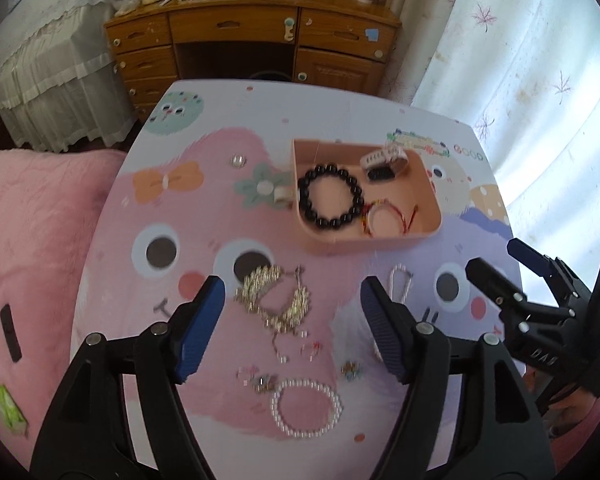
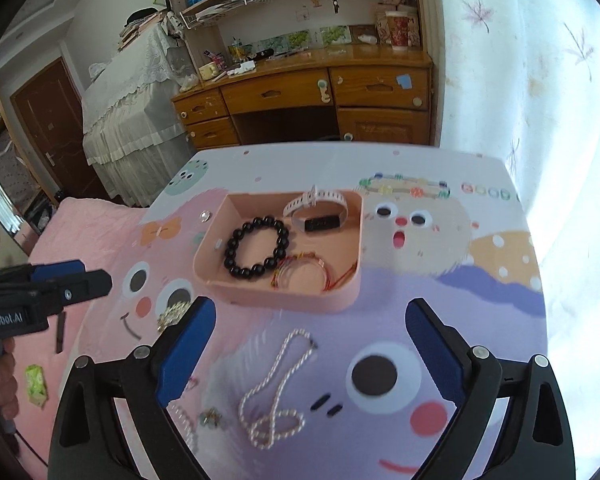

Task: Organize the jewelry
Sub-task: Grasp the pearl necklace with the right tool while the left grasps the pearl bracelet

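Observation:
A pink tray [image 1: 380, 242] [image 2: 284, 298] on the cartoon-print table holds a black bead bracelet [image 1: 330, 196] [image 2: 256, 248], a red string bracelet [image 1: 384, 216] [image 2: 304, 270] and a white watch [image 1: 384, 160] [image 2: 316, 208]. My left gripper [image 1: 292, 300] [image 2: 92, 274] hangs open above a gold necklace [image 1: 276, 300] [image 2: 172, 312], without touching it. A pearl bracelet [image 1: 306, 408] lies nearer me. My right gripper [image 2: 310, 316] [image 1: 496, 256] is open wide above a pearl necklace [image 2: 276, 392] [image 1: 400, 284], with nothing held.
Small rings and earrings [image 1: 312, 350] lie between the gold necklace and the pearl bracelet. A colourful bead bracelet [image 2: 404, 188] lies behind the tray. A pink-covered bed [image 1: 32, 240] borders the table's left edge. A wooden desk [image 2: 300, 92] stands behind, a curtain at the right.

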